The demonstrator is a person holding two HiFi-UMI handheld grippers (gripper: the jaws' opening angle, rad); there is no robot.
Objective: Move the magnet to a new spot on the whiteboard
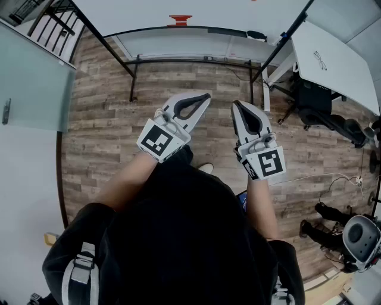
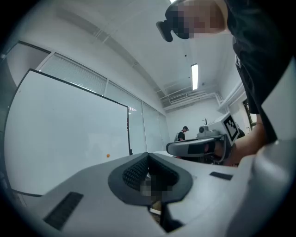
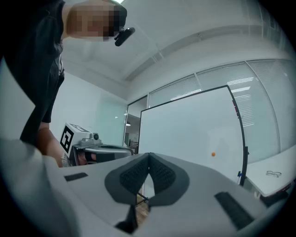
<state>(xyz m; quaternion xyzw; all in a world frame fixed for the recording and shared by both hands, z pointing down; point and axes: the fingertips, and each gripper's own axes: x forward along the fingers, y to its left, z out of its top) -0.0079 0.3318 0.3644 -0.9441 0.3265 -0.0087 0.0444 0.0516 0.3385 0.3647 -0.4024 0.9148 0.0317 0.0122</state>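
Left gripper [image 1: 205, 95] and right gripper [image 1: 236, 105], fingers [image 3: 134, 173] together, empty; orange magnet [image 3: 213, 154] on whiteboard [image 3: 189, 132].

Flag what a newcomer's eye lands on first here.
The left tool and right tool, both shut and empty, are held side by side above the wood floor. Ahead stands a big whiteboard with one small orange magnet low on its right side.

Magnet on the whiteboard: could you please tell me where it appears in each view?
Head view: the magnet is probably the red mark at top centre, low on the whiteboard.
Left gripper view: orange dot left of centre.
Right gripper view: orange dot right of centre.
Shared landmark: the whiteboard's black frame.
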